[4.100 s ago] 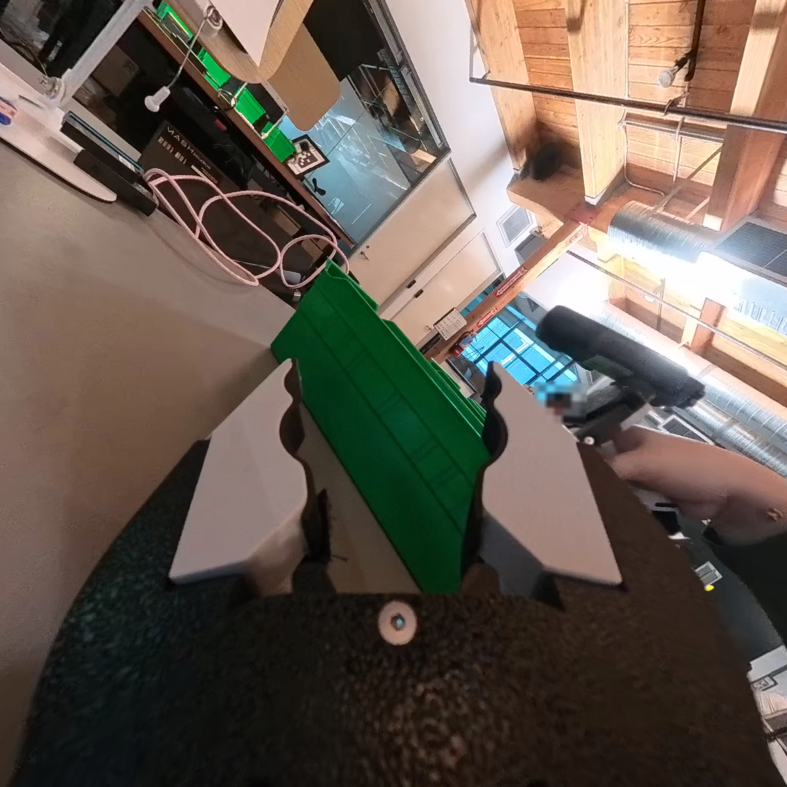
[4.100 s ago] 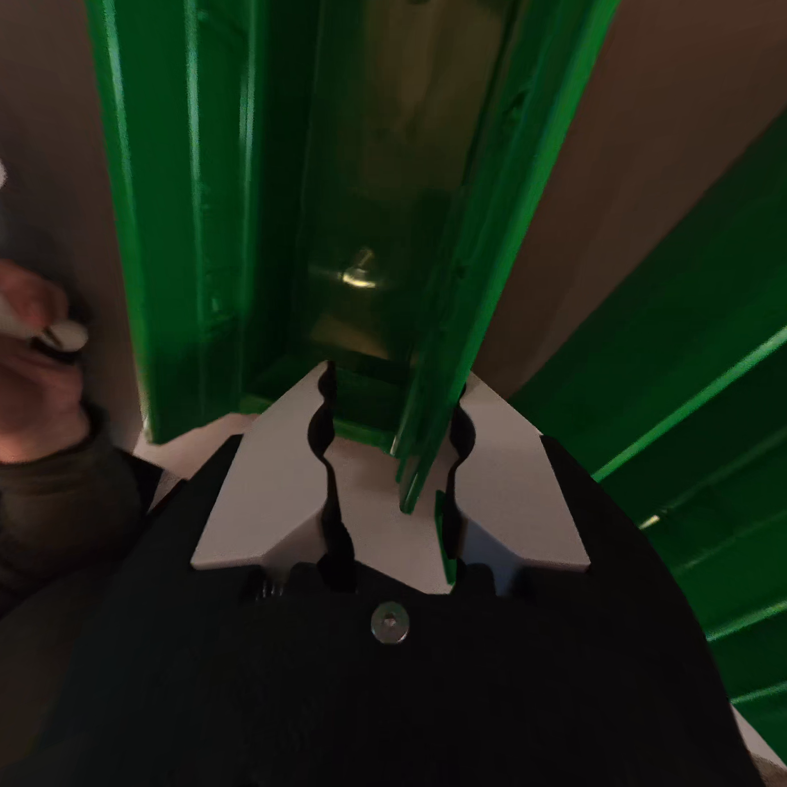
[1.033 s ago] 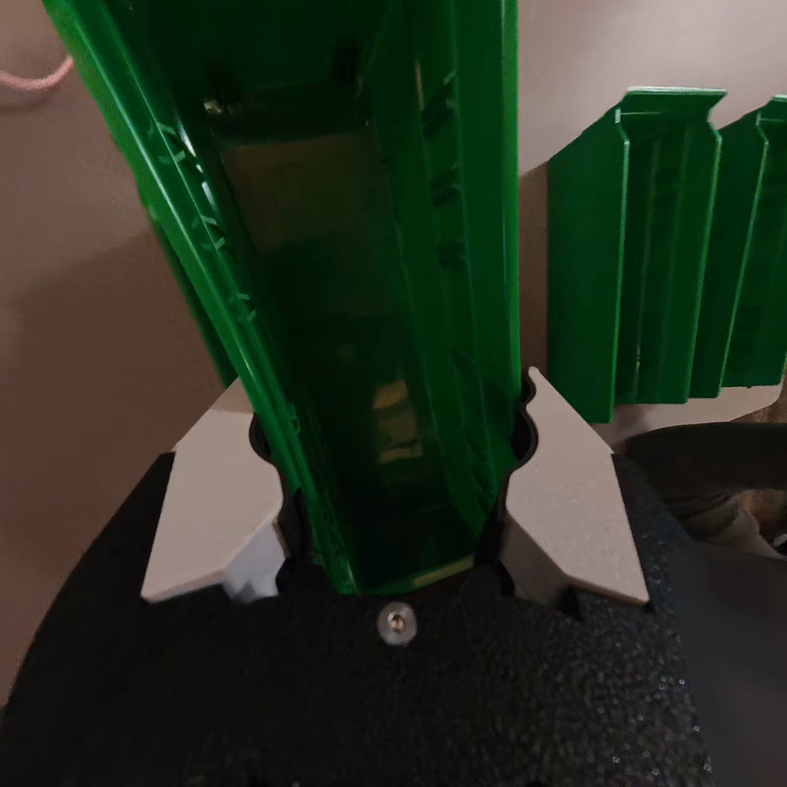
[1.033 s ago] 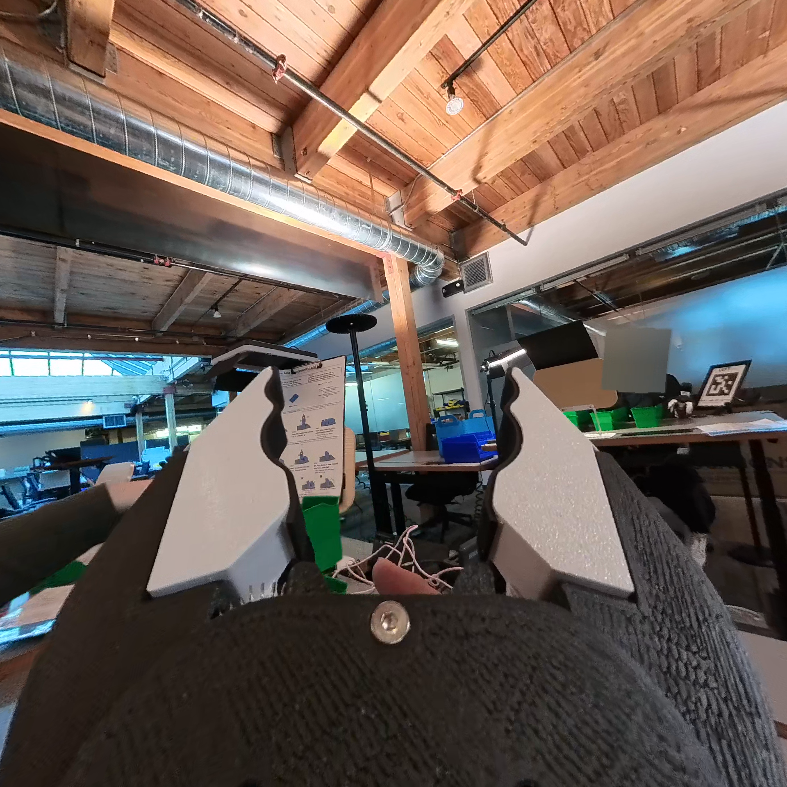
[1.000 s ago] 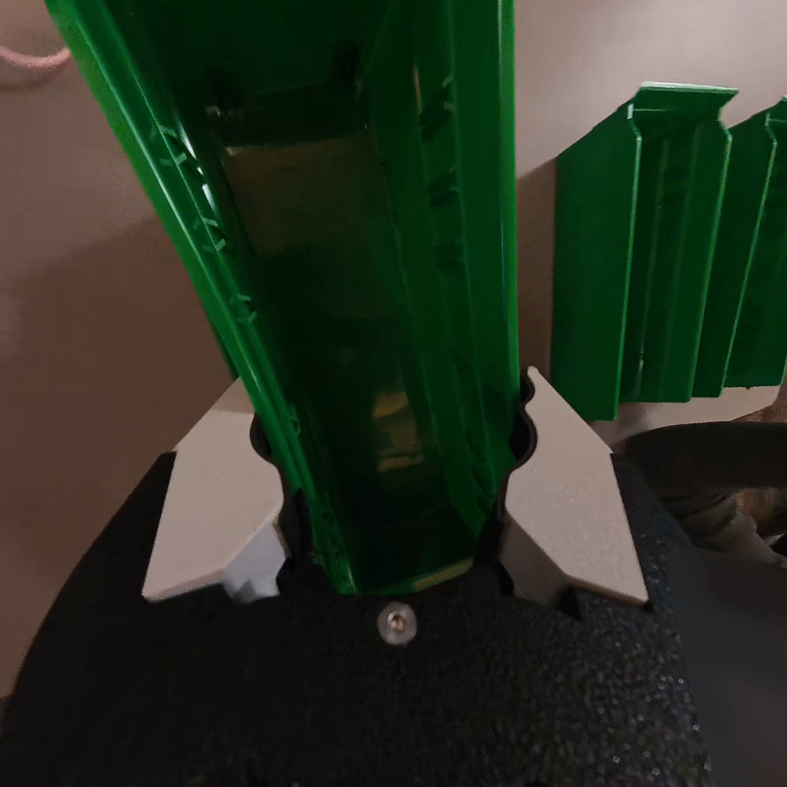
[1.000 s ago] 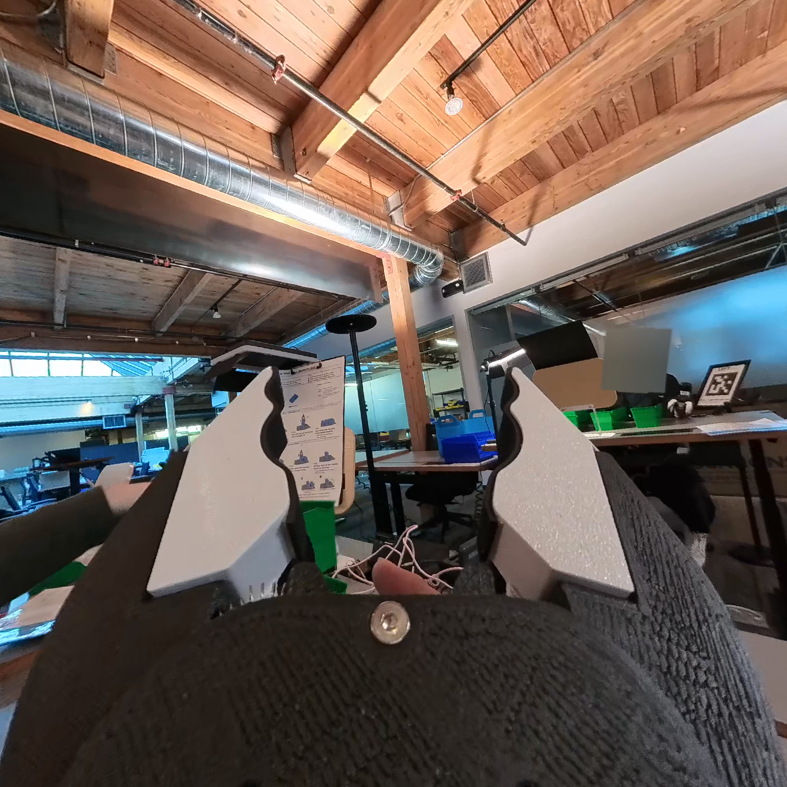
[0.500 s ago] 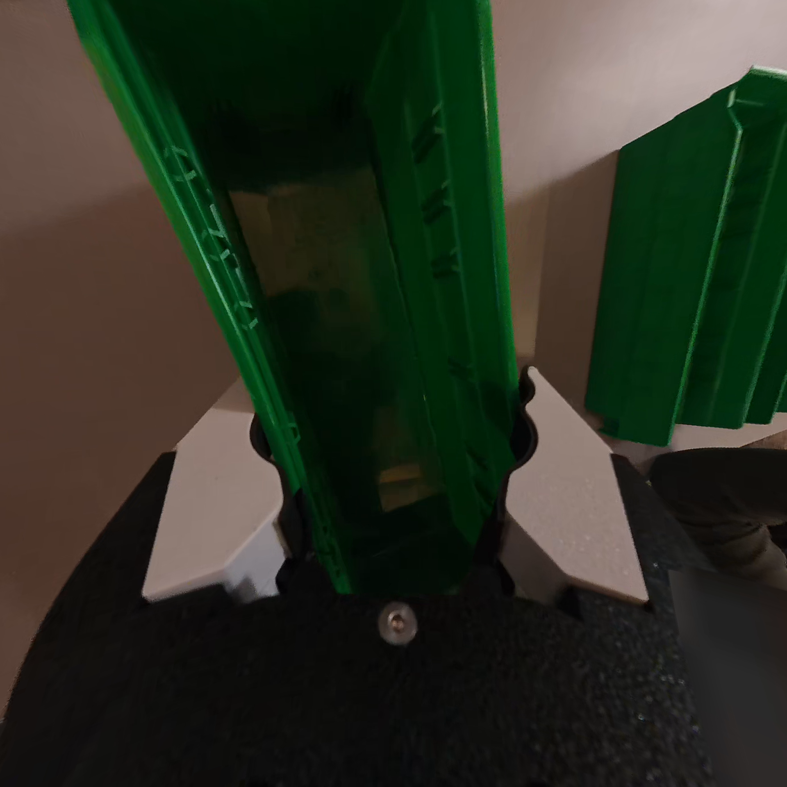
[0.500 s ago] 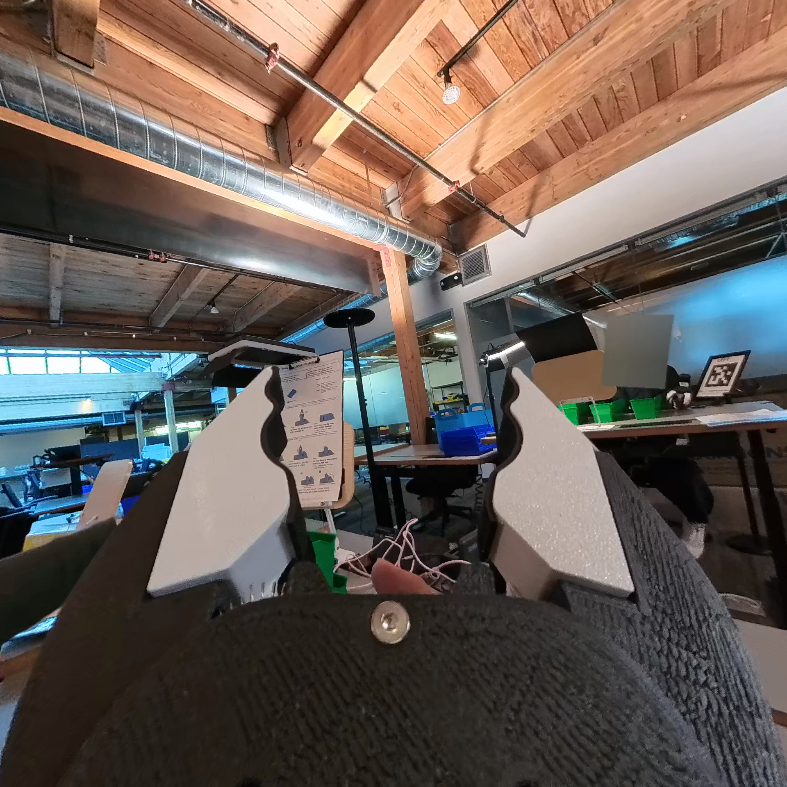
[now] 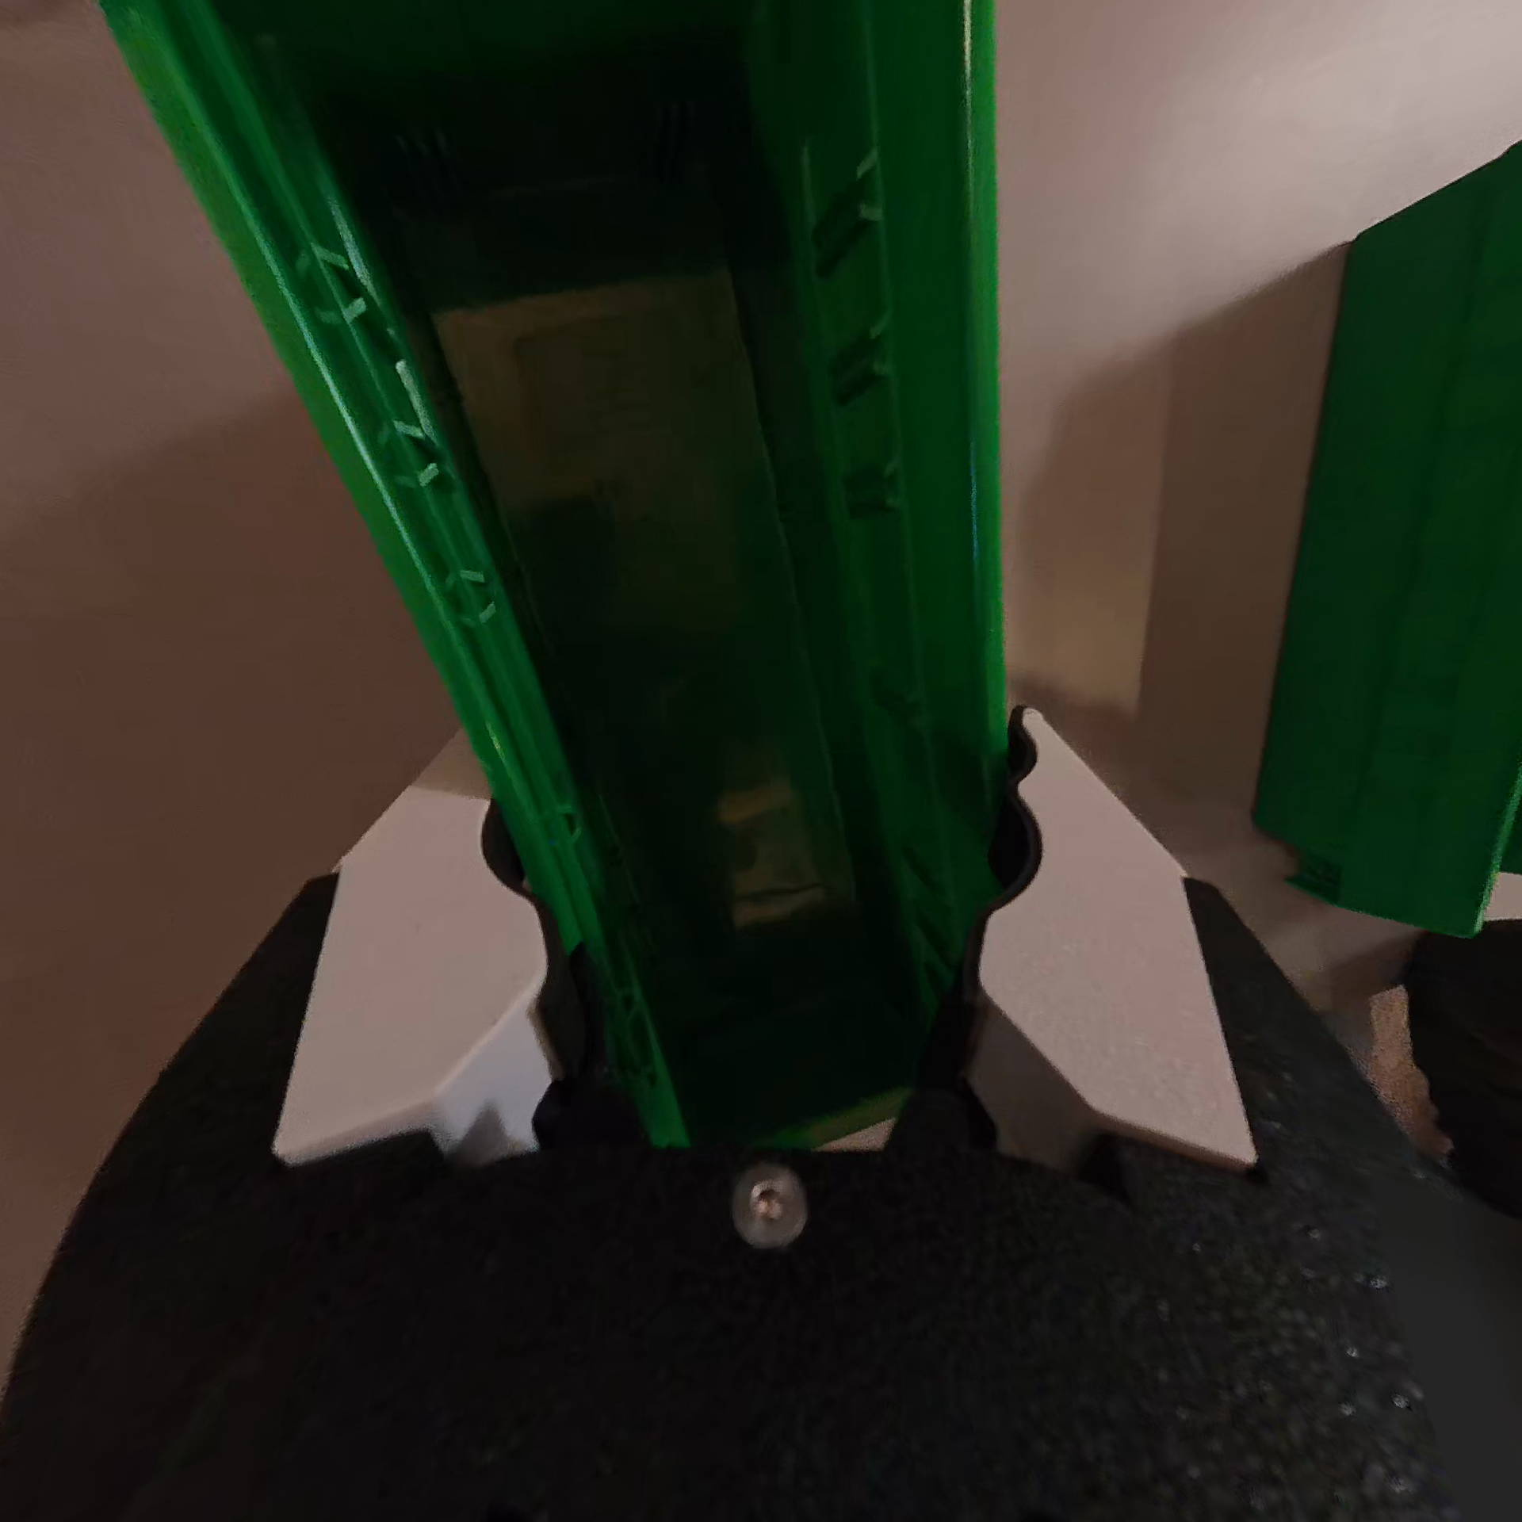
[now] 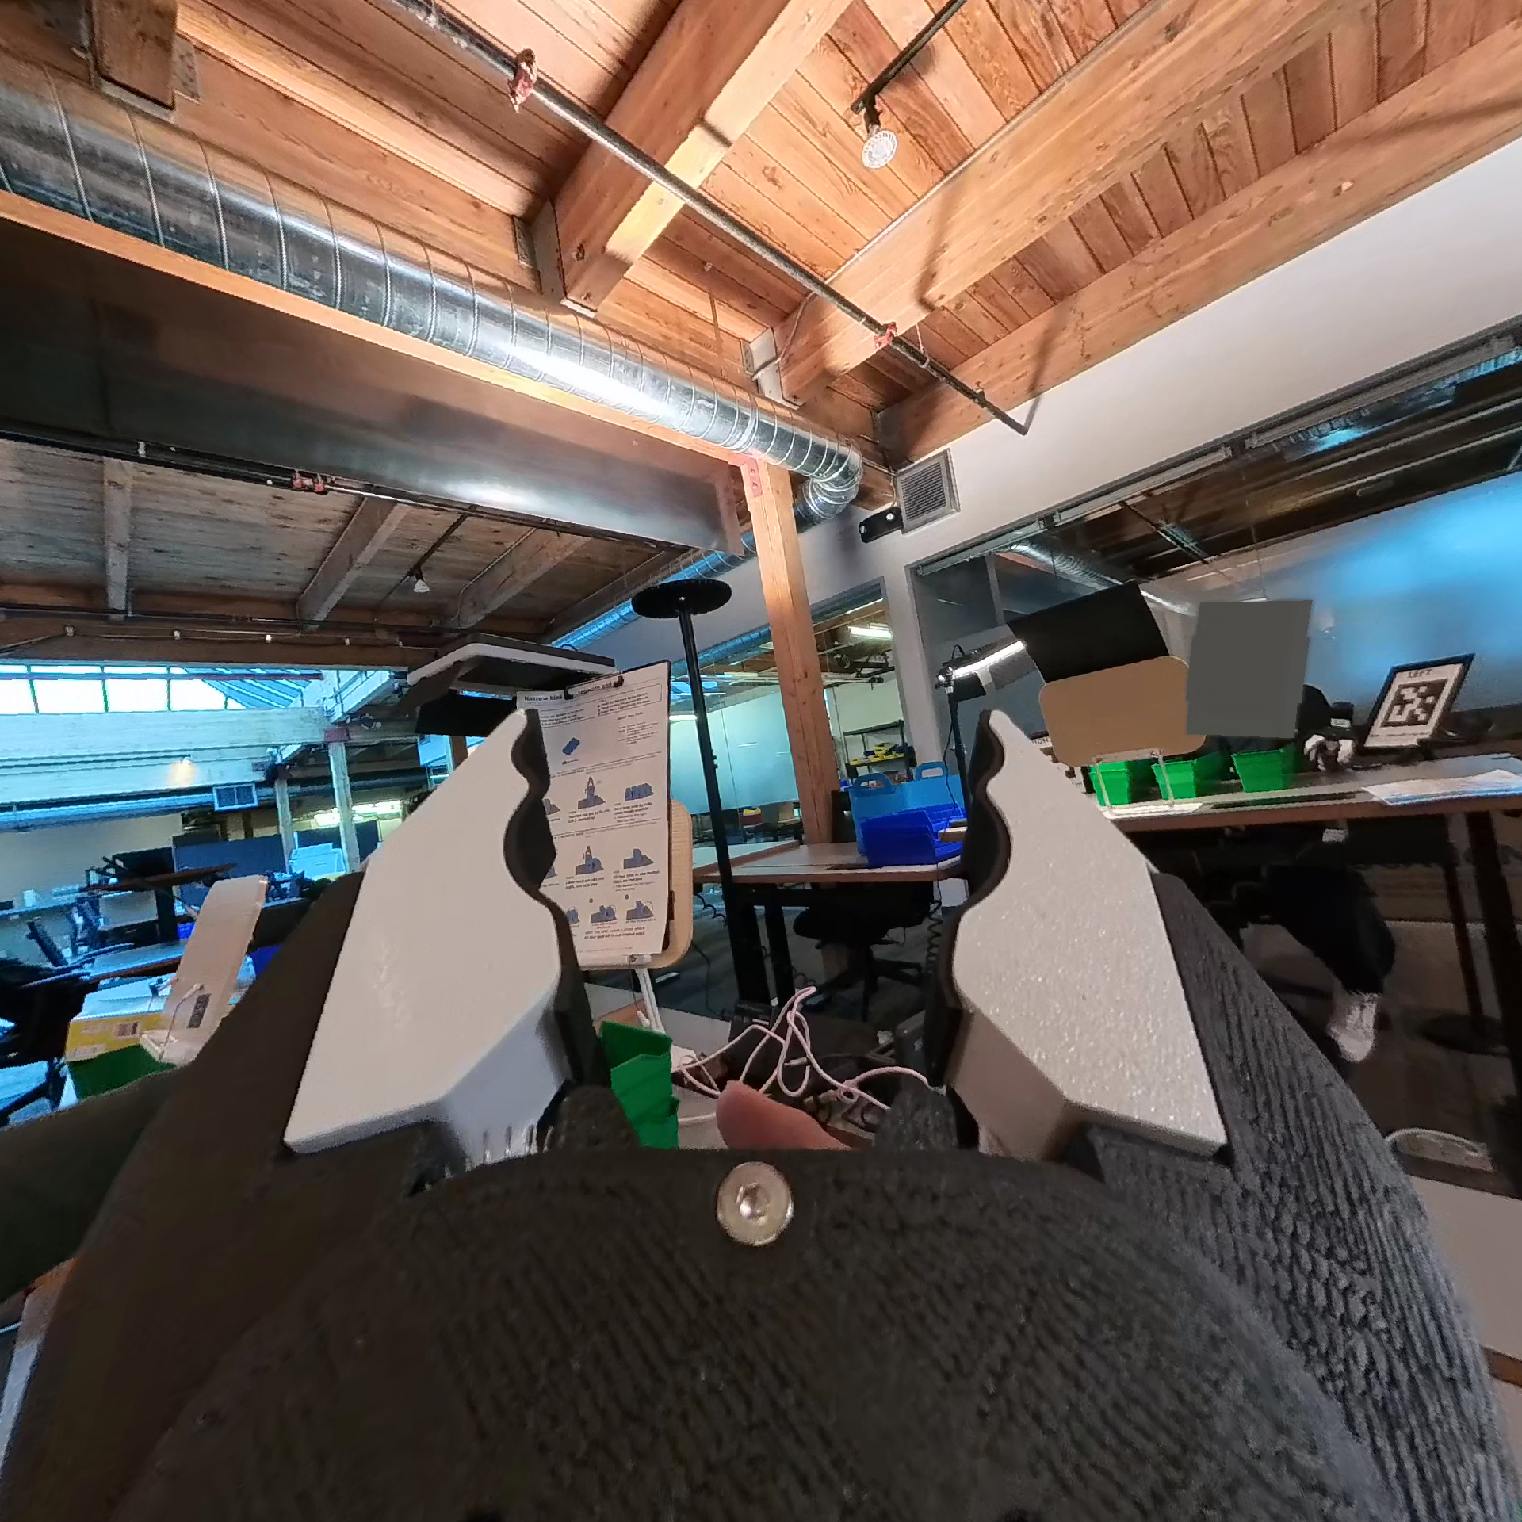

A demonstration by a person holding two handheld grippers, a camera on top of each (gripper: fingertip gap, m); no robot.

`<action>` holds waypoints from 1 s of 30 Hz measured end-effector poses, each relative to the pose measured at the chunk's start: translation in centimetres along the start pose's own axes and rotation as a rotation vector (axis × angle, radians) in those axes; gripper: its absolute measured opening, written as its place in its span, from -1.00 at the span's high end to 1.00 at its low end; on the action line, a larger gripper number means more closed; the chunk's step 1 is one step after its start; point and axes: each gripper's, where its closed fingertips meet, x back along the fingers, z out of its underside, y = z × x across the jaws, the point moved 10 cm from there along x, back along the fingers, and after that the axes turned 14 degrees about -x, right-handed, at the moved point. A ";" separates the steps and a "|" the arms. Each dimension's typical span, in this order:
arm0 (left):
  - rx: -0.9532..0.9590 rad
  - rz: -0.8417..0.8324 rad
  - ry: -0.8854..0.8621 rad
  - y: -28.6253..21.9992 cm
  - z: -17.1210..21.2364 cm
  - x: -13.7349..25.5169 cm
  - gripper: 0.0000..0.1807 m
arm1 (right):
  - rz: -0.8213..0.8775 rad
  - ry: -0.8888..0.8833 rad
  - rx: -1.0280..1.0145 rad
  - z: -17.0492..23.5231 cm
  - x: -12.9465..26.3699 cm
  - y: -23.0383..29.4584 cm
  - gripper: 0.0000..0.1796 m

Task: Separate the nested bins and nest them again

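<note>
Left gripper (image 9: pixel 753 832) fingers clamped on green bin (image 9: pixel 659 494), right gripper (image 10: pixel 762 824) fingers apart, empty.

Open workshop with a timber ceiling and desks.
A silver ventilation duct (image 10: pixel 494 329) crosses the upper left under wooden beams. A printed instruction sheet (image 10: pixel 605 824) hangs at centre, beside a black floor lamp (image 10: pixel 700 741). Blue bins (image 10: pixel 902 811) sit on a desk right of centre; pink-white cables (image 10: pixel 791 1054) tangle at lower centre.
</note>
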 end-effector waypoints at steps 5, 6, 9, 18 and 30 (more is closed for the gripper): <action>-0.014 -0.029 0.033 -0.4 0.0 -0.5 -0.27 | 0.002 0.007 -0.005 0.1 -0.1 -0.1 -0.13; -0.019 -0.035 0.042 -0.5 0.1 -0.6 -0.27 | 0.001 0.009 -0.005 0.1 -0.1 -0.1 -0.14; -0.014 -0.043 0.044 -0.6 0.1 -0.7 -0.29 | 0.000 0.015 -0.008 0.2 -0.2 -0.1 -0.14; 0.000 -0.002 0.017 -0.4 0.2 -0.5 -0.34 | -0.005 0.027 -0.014 0.3 -0.3 -0.1 -0.14; 0.060 0.061 0.132 0.3 0.1 -1.3 -0.22 | -0.002 0.026 -0.020 0.3 -0.2 -0.2 -0.14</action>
